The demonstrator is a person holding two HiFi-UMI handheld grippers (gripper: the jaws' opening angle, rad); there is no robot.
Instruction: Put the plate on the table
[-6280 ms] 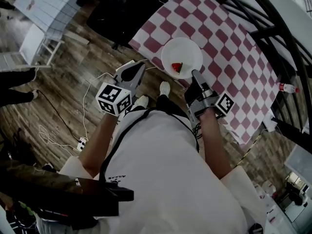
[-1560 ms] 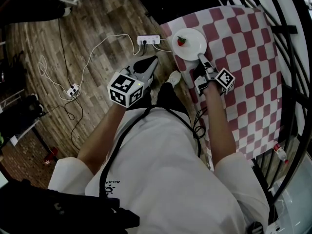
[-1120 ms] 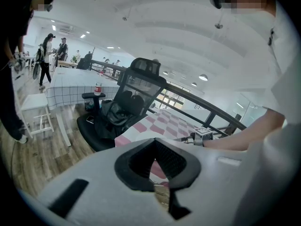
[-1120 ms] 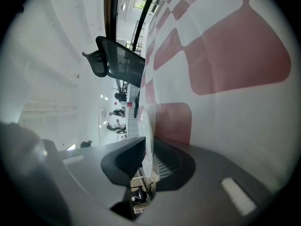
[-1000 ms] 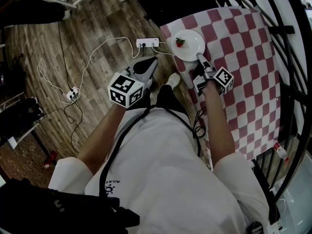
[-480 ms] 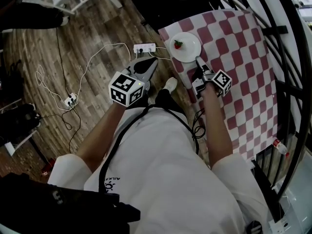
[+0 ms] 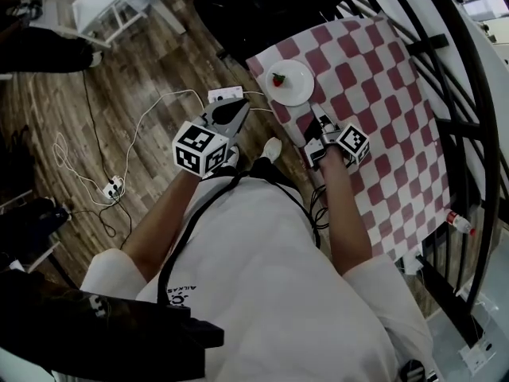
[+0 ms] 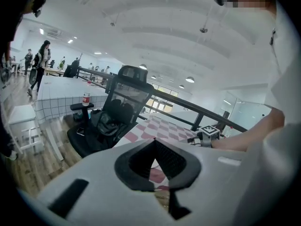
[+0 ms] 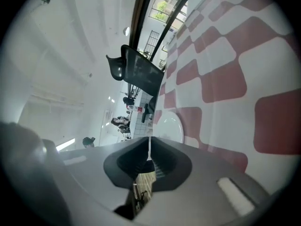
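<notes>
The white plate lies flat on the red-and-white checked table, near its corner, with a small red piece of food on it. My right gripper hovers over the cloth a short way from the plate's near rim, not touching it. Its jaws have just been closing and stand shut with nothing between them. In the right gripper view the plate lies just beyond the meeting tips of that gripper. My left gripper is over the floor beside the table, shut and empty, tips together.
A black office chair stands at the table's far corner. A white power strip and cables lie on the wood floor. Black railing runs along the table's right side, with a bottle near it.
The right gripper has come off the plate's rim and drawn back and up. The plate stays on the table. The left gripper has risen slightly.
</notes>
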